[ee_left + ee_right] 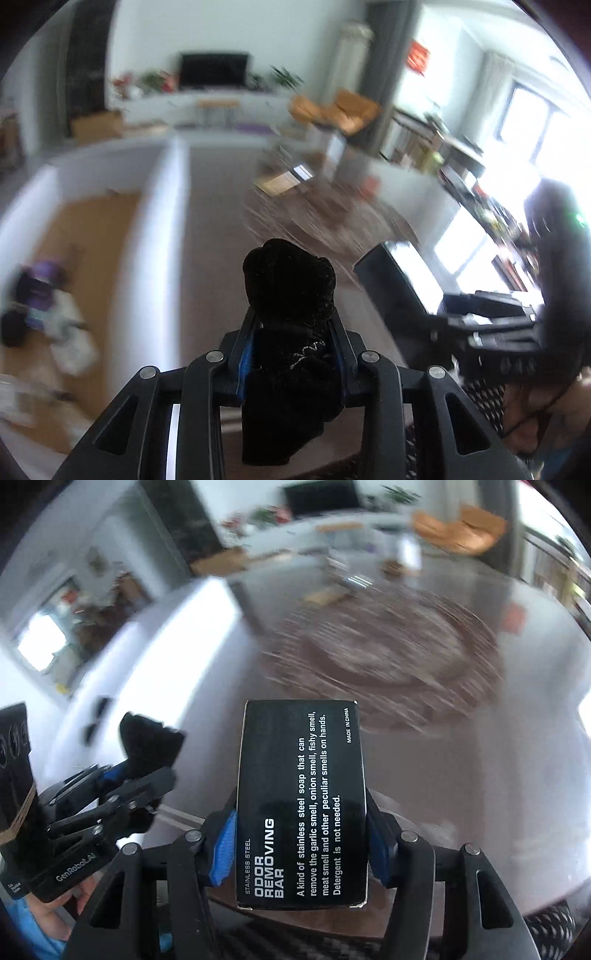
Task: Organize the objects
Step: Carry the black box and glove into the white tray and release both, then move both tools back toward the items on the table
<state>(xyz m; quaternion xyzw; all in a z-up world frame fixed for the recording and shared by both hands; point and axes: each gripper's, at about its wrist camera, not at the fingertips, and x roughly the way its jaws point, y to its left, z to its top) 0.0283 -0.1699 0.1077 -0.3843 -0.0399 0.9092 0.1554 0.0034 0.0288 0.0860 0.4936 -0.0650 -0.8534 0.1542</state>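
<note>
My left gripper (293, 332) is shut on a black velvet pouch (291, 295) that sticks up between the blue-padded fingers, held in the air. My right gripper (301, 830) is shut on a black box printed "Odor Removing Bar" (301, 805), held lengthwise between the fingers. In the left wrist view the right gripper with its box (402, 273) is at the right. In the right wrist view the left gripper with the pouch (147, 746) is at the left. Both views are motion-blurred.
A brown table (480, 738) lies below with a round woven mat (388, 653) on it. A white-walled cardboard box (92, 236) at the left holds purple and white items (40, 288). A TV (214, 70) and orange chairs (332, 107) stand far behind.
</note>
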